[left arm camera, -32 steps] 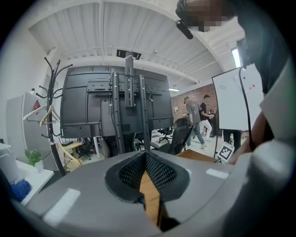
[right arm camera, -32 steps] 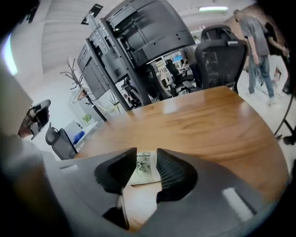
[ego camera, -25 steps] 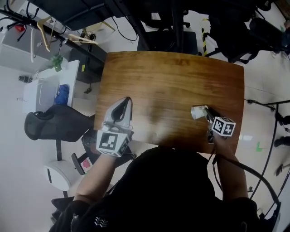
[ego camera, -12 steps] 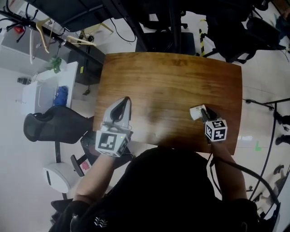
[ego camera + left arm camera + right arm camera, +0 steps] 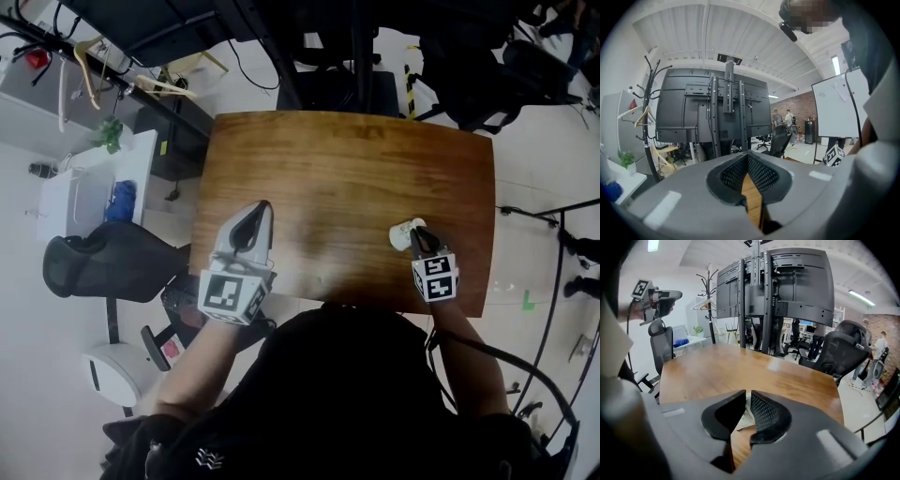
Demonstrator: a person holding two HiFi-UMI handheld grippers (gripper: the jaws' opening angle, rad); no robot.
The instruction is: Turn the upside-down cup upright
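A small white cup (image 5: 403, 233) is near the right front of the wooden table (image 5: 347, 169). My right gripper (image 5: 413, 236) is shut on the cup's wall. Its jaws have just been closing, and in the right gripper view a strip of the white cup (image 5: 744, 417) shows pinched between the pads (image 5: 766, 416). Most of the cup is hidden by the jaws, so I cannot tell which way its mouth faces. My left gripper (image 5: 255, 208) hovers over the table's left front, shut and with nothing in it. Its tips meet in the left gripper view (image 5: 747, 157).
A black office chair (image 5: 94, 262) and a white side table (image 5: 84, 187) stand left of the table. Beyond the far edge are a black screen stand (image 5: 773, 291) and more chairs (image 5: 839, 352). Cables run over the floor at the right (image 5: 553, 309).
The right gripper has rolled and moved left toward the table's front edge. Its jaws have closed on the cup, which has turned with it. The left gripper has stayed where it was.
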